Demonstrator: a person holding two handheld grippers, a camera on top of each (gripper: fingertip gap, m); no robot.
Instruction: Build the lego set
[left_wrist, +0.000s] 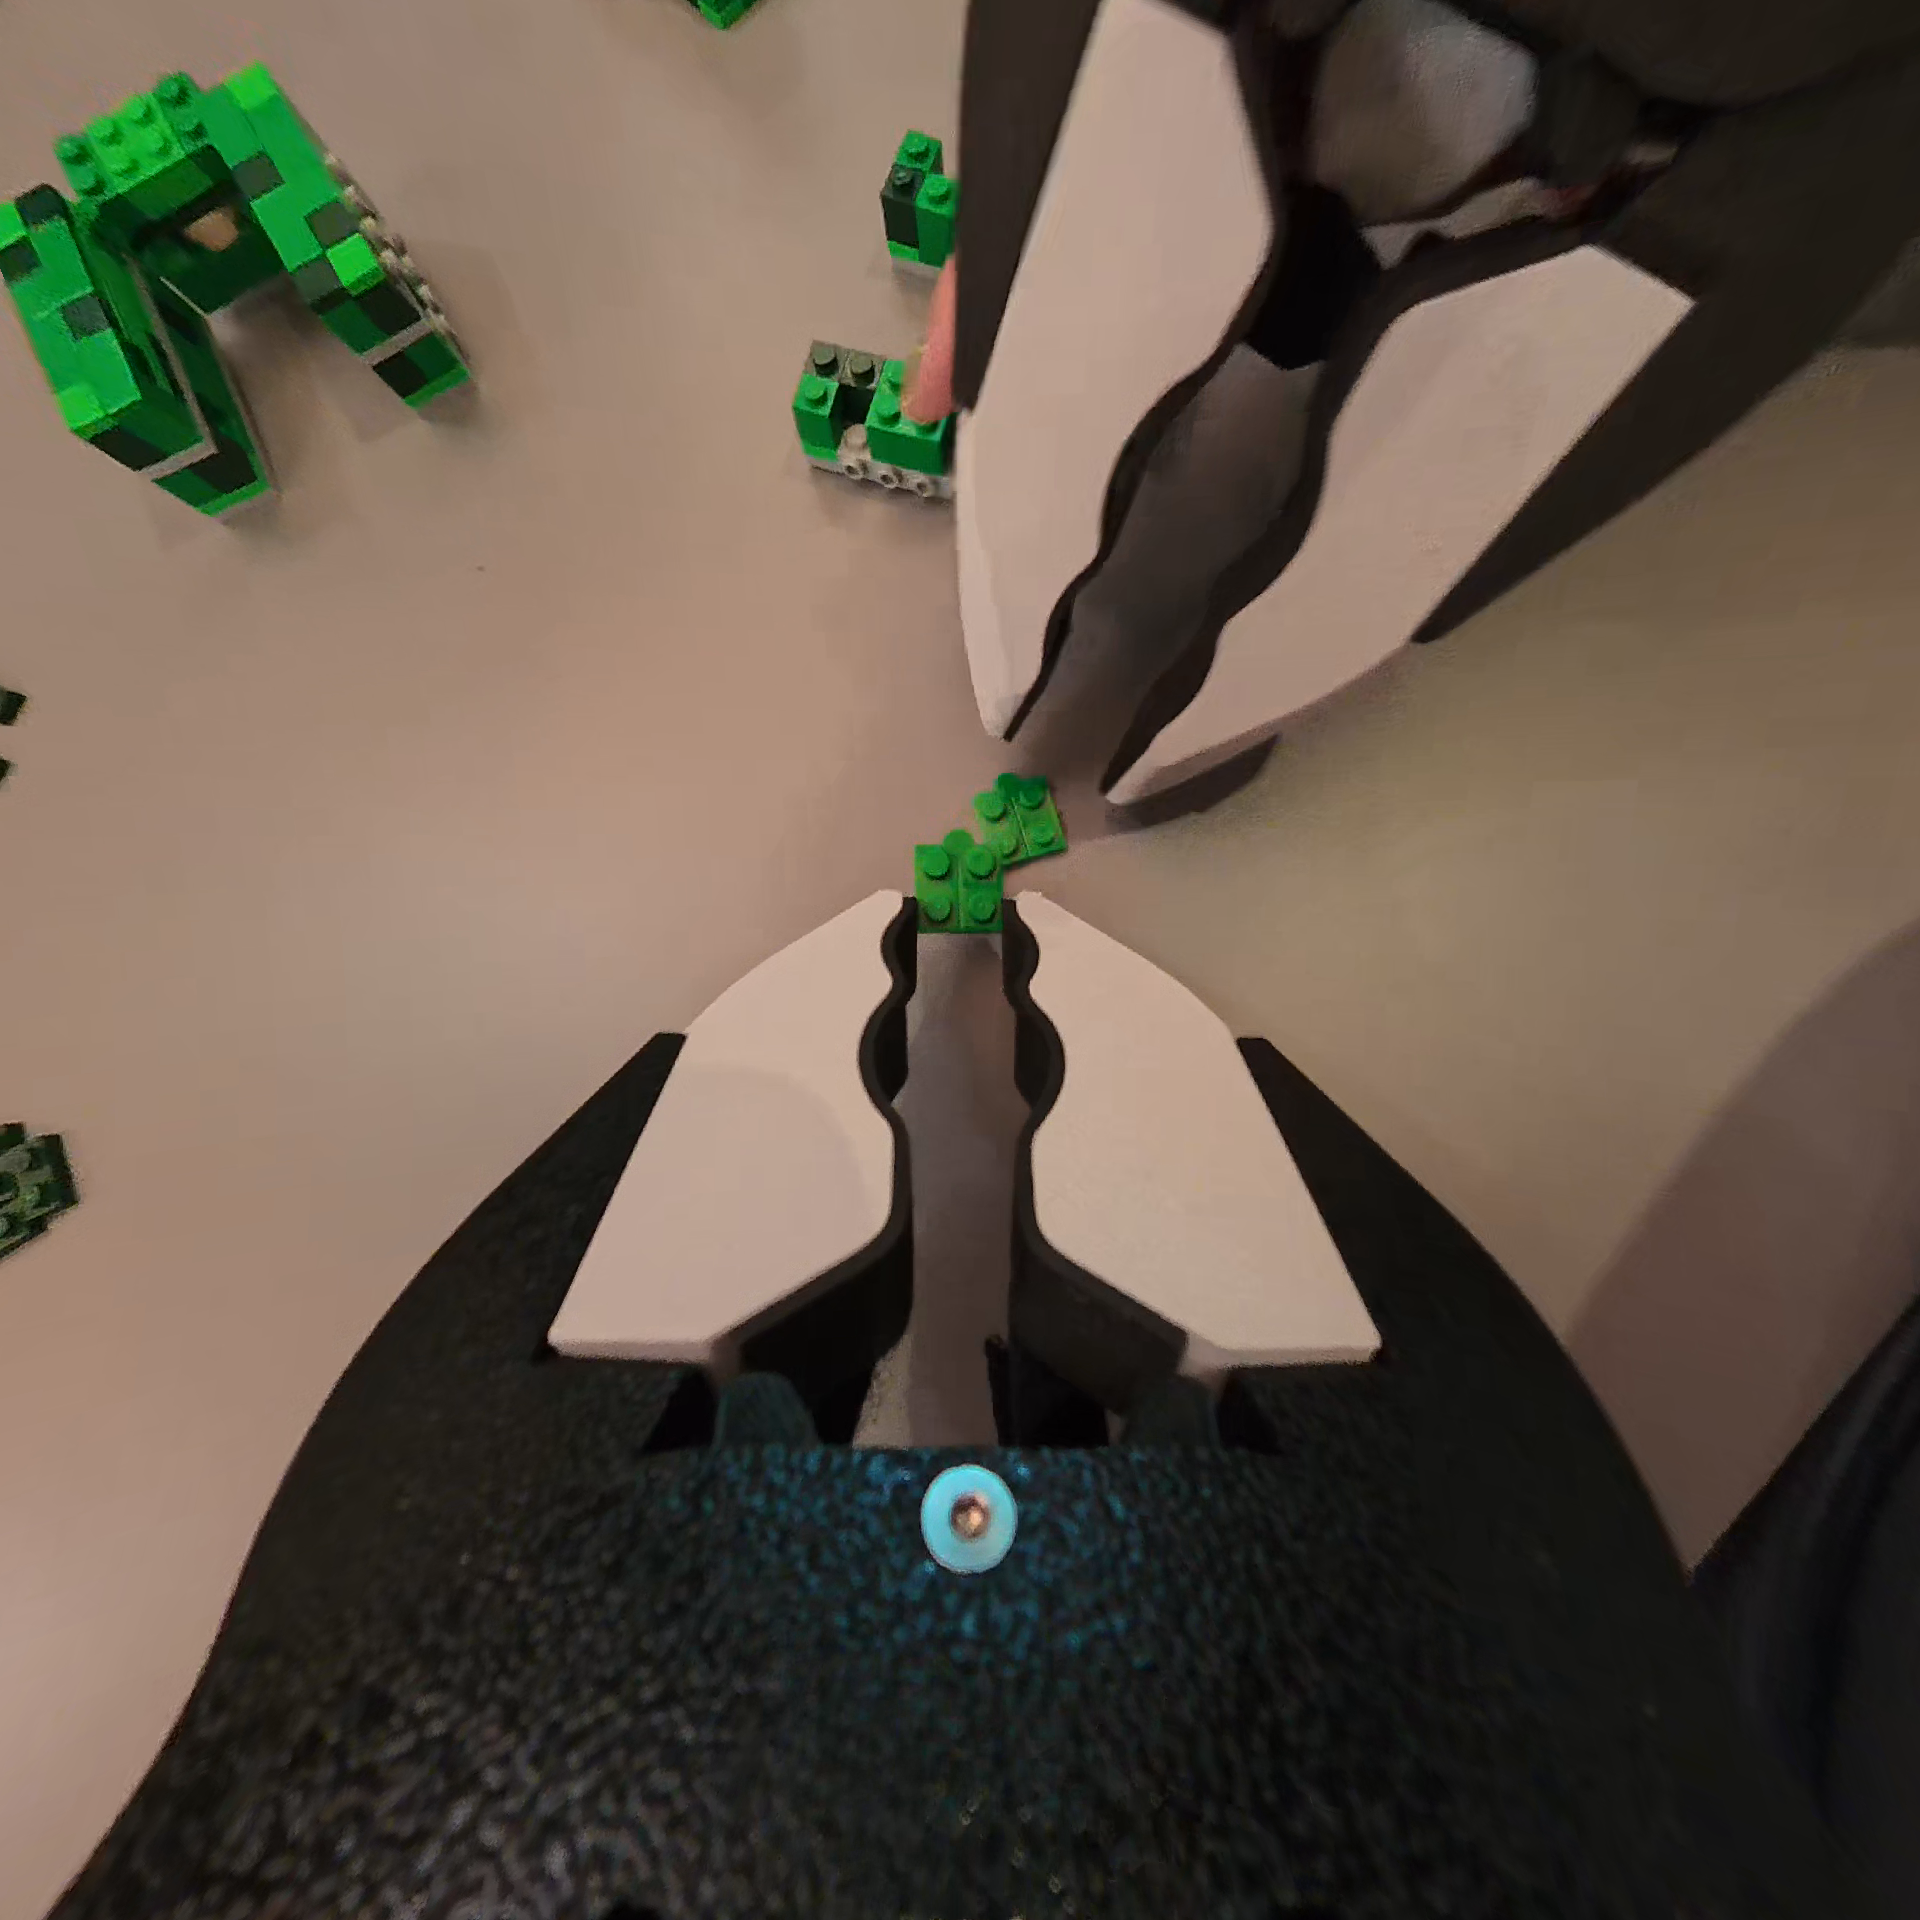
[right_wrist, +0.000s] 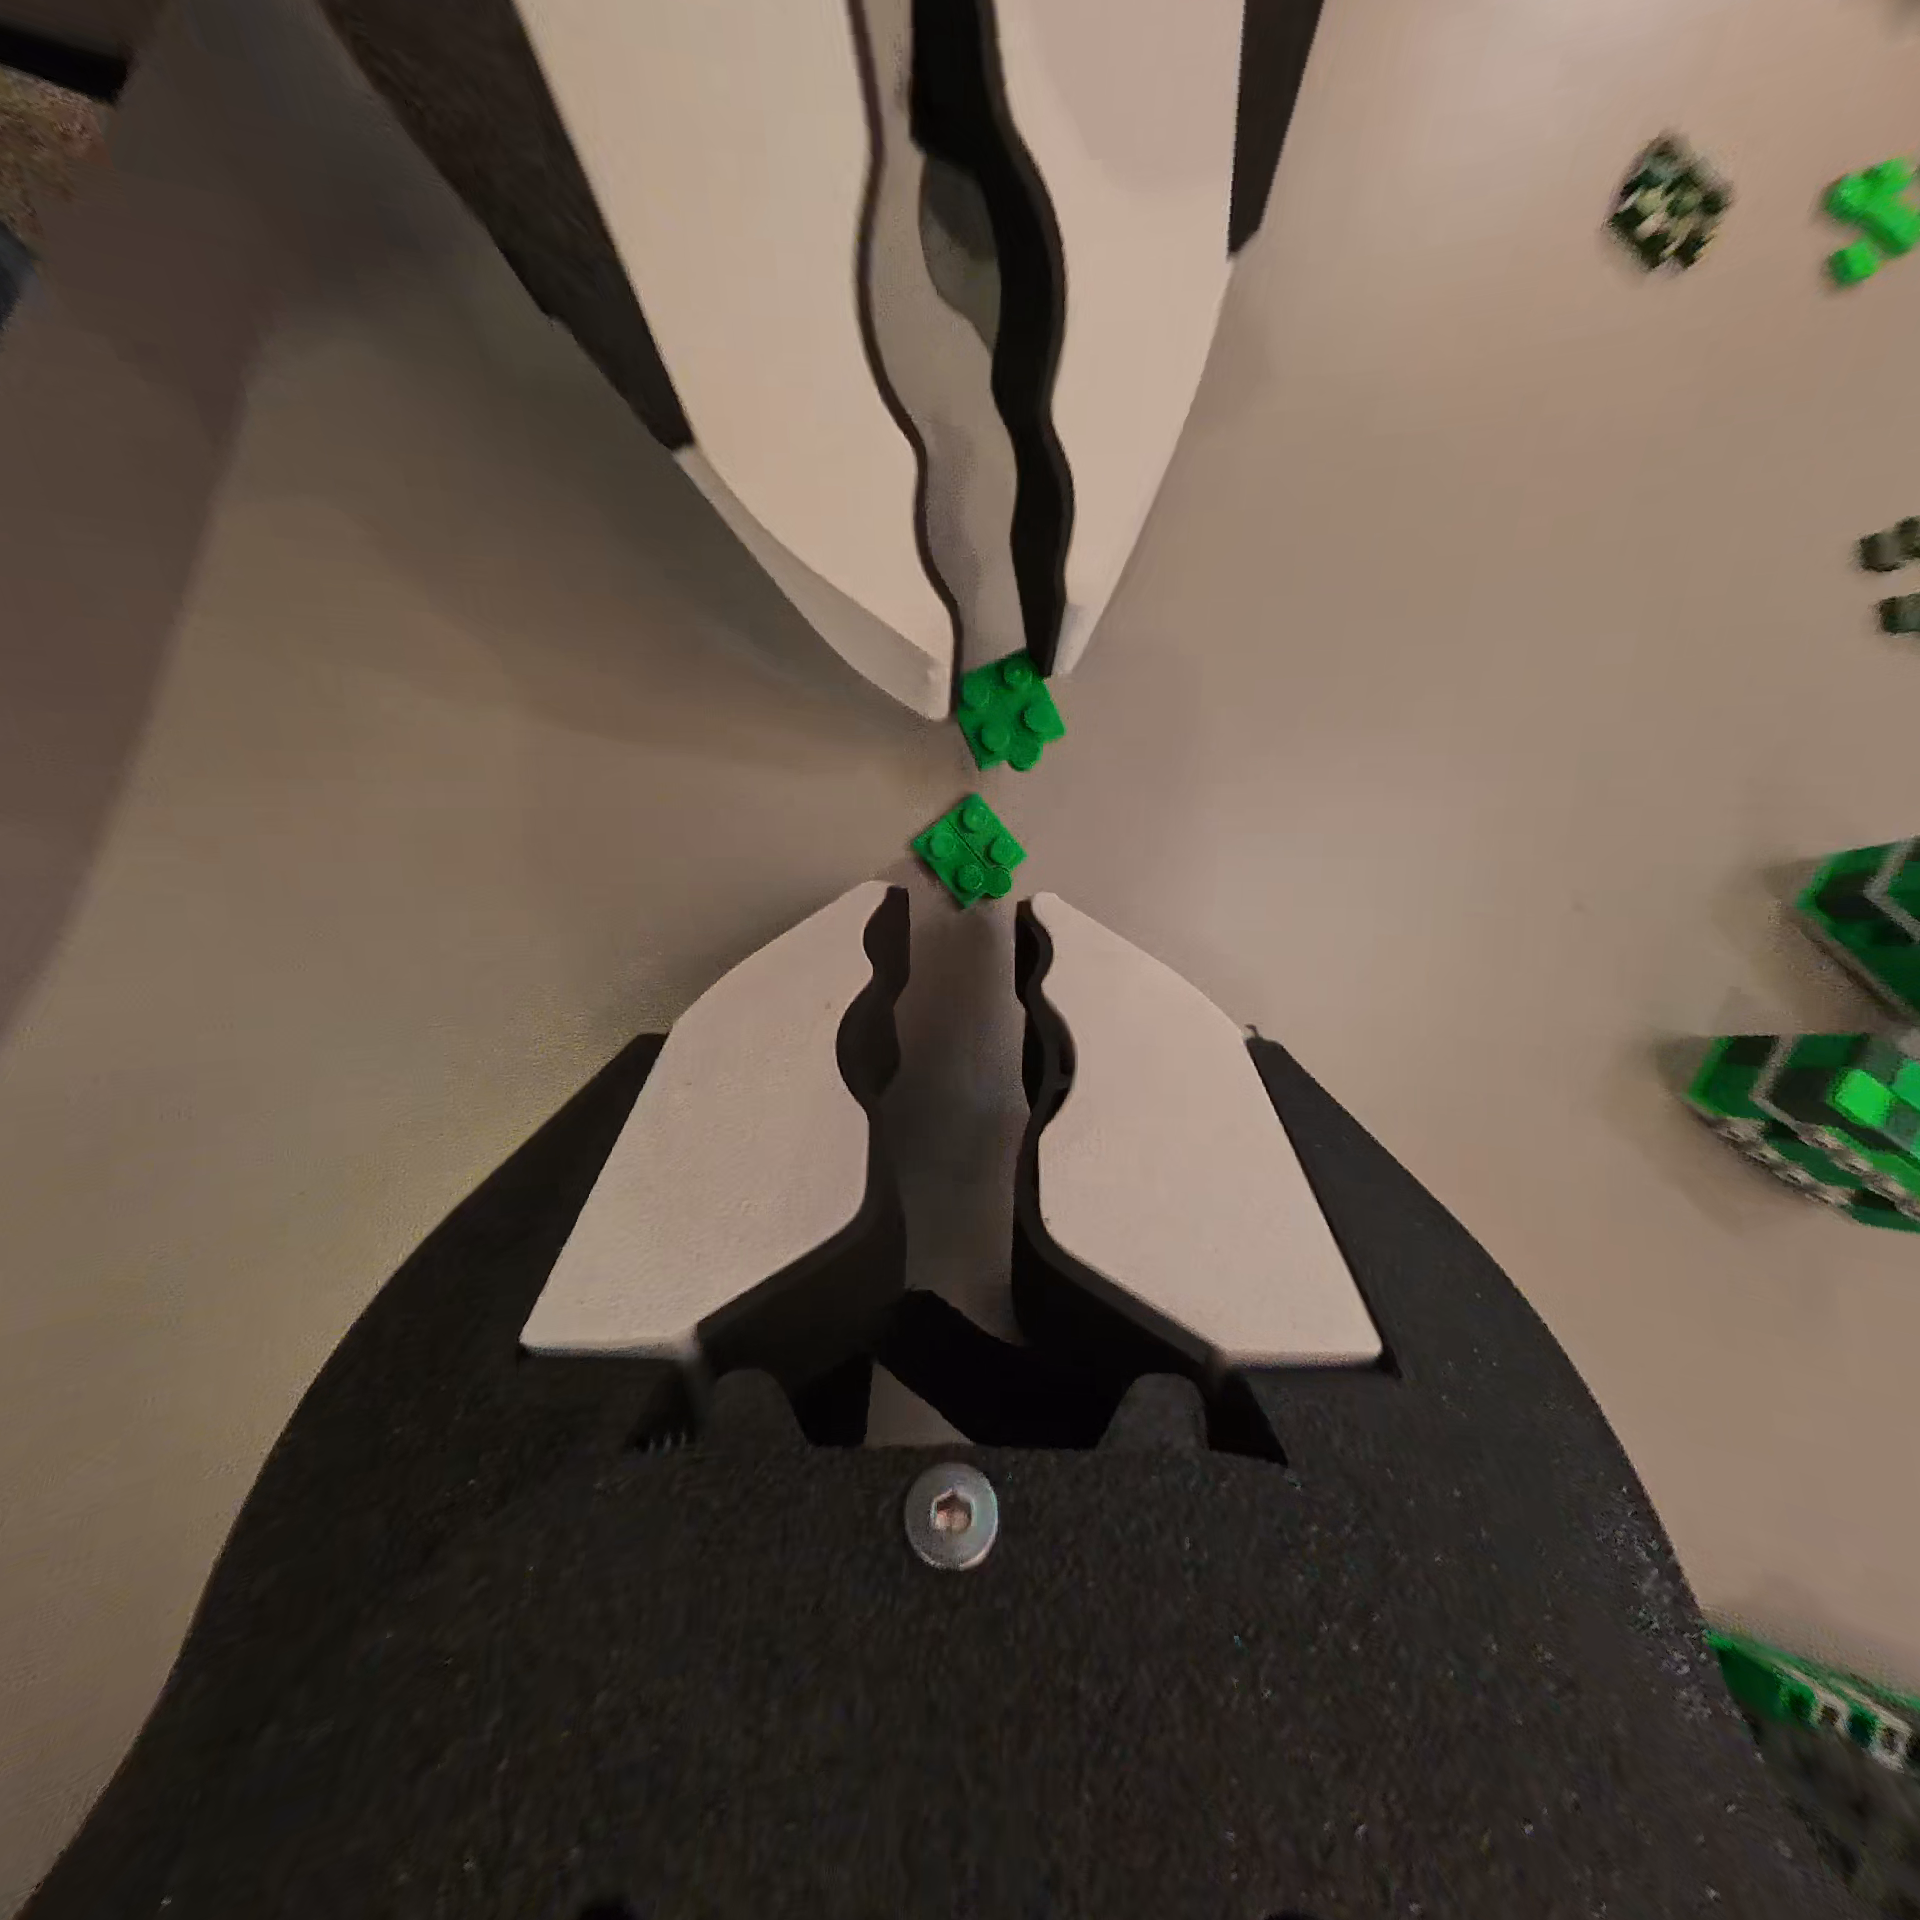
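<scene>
Your left claw is clenched on a small bright green flat plate; the plate sits between the fingertips and sticks out just past them. Just beyond it, on the pale table, lies a second green plate, near the first; whether the two touch is unclear. Past that second plate, the tips of your right claw point back toward you.

From the right wrist view, your right claw is released: its fingers stand apart with only table between them, and the loose plate lies just ahead of the tips. Beyond it the held plate sits in the left claw's tips.

Farther off, left of your left claw, stands a large green block model, and ahead are two small green block stacks.
</scene>
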